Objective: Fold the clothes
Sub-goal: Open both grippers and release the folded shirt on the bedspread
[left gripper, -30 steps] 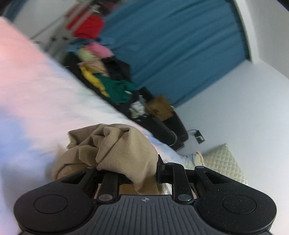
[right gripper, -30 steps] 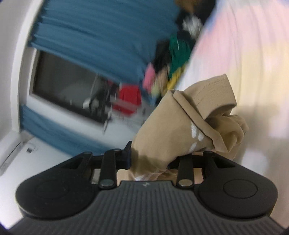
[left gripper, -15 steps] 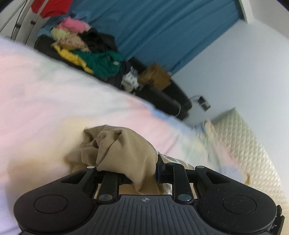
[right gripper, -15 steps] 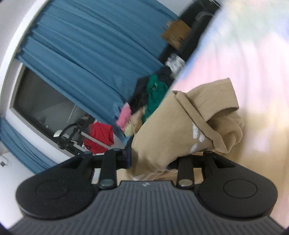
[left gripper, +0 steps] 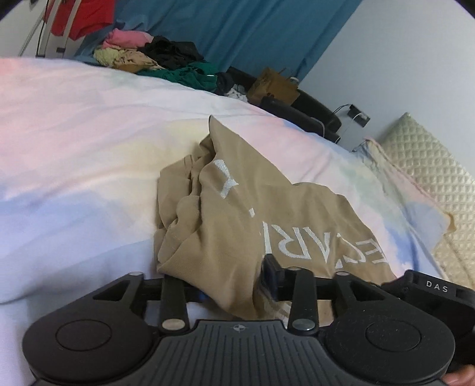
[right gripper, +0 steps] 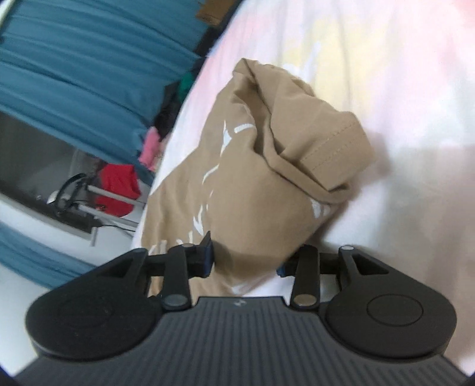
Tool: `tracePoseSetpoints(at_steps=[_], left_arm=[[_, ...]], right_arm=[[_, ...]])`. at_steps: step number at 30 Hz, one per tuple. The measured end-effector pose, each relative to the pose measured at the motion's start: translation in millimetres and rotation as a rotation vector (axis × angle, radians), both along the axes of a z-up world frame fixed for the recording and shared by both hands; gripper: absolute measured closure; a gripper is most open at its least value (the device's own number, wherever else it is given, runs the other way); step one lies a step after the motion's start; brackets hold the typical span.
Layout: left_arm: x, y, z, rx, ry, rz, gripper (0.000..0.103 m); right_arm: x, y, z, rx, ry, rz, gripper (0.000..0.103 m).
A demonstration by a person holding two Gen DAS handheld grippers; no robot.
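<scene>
A tan T-shirt (left gripper: 237, 219) with white lettering lies crumpled on the pastel bedsheet (left gripper: 74, 142). My left gripper (left gripper: 234, 285) has its jaws apart with the shirt's near edge bunched between them. In the right wrist view the same shirt (right gripper: 252, 184) lies on the bed with a sleeve hem rolled up at the right. My right gripper (right gripper: 246, 261) also has its jaws apart with fabric lying between them. The fingertips of both are partly hidden by cloth.
A pile of clothes (left gripper: 166, 62) in pink, black, green and yellow lies at the bed's far edge before a blue curtain (left gripper: 237, 26). A quilted cream pillow (left gripper: 430, 166) sits at the right. A rack with a red garment (right gripper: 118, 190) stands beside the bed.
The shirt, held up bunched in both shut grippers before, has come down and spread on the bed. Both grippers' jaws have opened.
</scene>
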State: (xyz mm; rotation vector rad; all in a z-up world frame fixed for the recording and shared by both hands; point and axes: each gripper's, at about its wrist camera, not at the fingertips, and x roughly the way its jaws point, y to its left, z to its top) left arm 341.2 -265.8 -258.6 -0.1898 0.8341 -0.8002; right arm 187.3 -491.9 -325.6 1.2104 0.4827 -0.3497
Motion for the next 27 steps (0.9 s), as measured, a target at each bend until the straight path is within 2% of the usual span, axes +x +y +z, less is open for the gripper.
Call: tracePoseSetpoints(at_steps=[3,5,7,11,15,17,19,20,22,25,27], left_arm=[[-16,12,20,0.041,-0.021,-0.003,0.057],[-28,14,40,0.077,-0.056,-0.001,0.052],[-43,20,65,0.088,-0.089,-0.008,0.05],[-80,42,111,0.088,-0.181,-0.008,0.039],[-116,63,157,0.07,-0.255,0.0,0.038],[-134,75,179,0.053,-0.283,0.002,0.037],[-154,89,199,0.047,-0.324,0.005,0.03],[-164,95,209,0.048,-0.35,0.008,0.023],[-183,108,223,0.039,-0.394,0.018,0.016],[-203,127,239,0.008,-0.398,0.029,0.001],[-219,137,245,0.004,-0.434,0.032,0.0]], right_arm=[[-8,5,22,0.018,0.154,0.044,0.057],[-16,12,42,-0.023,0.217,0.073,0.057],[-29,19,65,-0.083,0.203,0.088,0.057],[-56,33,112,-0.205,0.161,0.116,0.057],[-82,52,161,-0.354,0.107,0.149,0.056],[-88,60,186,-0.432,0.08,0.158,0.047],[-101,72,208,-0.506,0.036,0.157,0.019],[-108,78,219,-0.543,0.013,0.157,0.012],[-123,92,237,-0.622,-0.016,0.161,0.013],[-141,113,252,-0.723,-0.034,0.17,0.013],[-153,125,257,-0.777,-0.044,0.171,0.013]])
